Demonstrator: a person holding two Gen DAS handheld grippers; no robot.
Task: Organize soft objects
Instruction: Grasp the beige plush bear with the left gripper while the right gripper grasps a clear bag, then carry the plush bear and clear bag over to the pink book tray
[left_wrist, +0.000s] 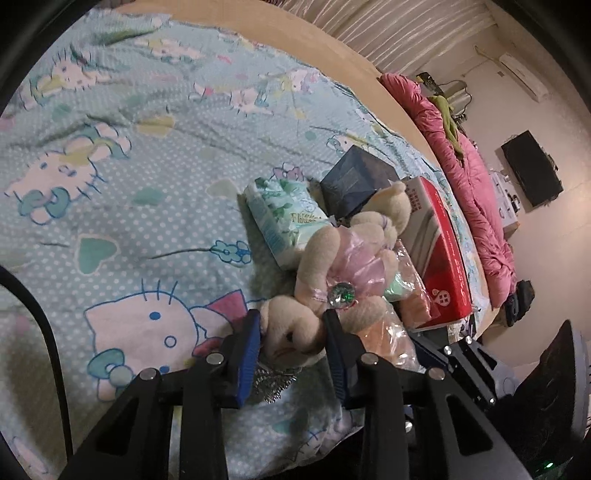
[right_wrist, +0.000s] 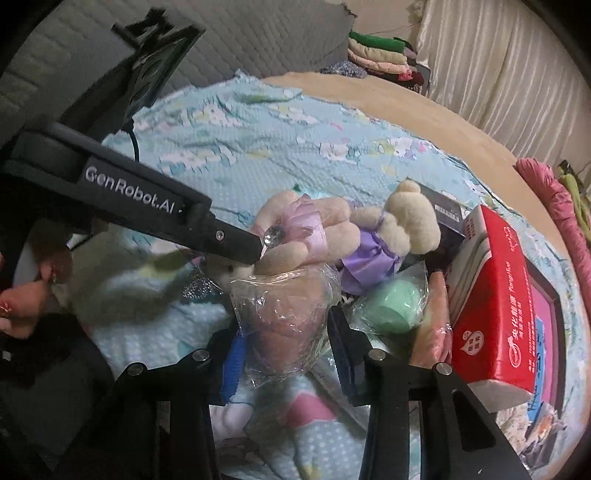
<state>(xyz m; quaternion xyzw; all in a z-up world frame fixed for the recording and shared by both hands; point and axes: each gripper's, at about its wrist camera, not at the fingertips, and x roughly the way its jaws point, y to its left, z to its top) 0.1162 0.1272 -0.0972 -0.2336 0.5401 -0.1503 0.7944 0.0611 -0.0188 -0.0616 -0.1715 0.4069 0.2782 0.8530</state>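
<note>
A beige plush bear in a pink dress (left_wrist: 332, 258) lies on the Hello Kitty bedsheet (left_wrist: 110, 147). My left gripper (left_wrist: 291, 332) is shut on the bear's head. In the right wrist view the same bear (right_wrist: 295, 236) lies under the left gripper's arm (right_wrist: 147, 199). A second beige bear in a purple dress (right_wrist: 399, 229) sits beside it. My right gripper (right_wrist: 288, 328) is shut on a clear plastic bag holding an orange soft item (right_wrist: 288, 317). A green soft ball in plastic (right_wrist: 395, 306) lies right of it.
A red tissue box (right_wrist: 498, 302), a dark blue box (left_wrist: 354, 177) and a green-white tissue pack (left_wrist: 280, 214) crowd around the toys. A pink quilt (left_wrist: 461, 166) lies along the bed's far edge. Folded clothes (right_wrist: 380, 55) are stacked beyond the bed.
</note>
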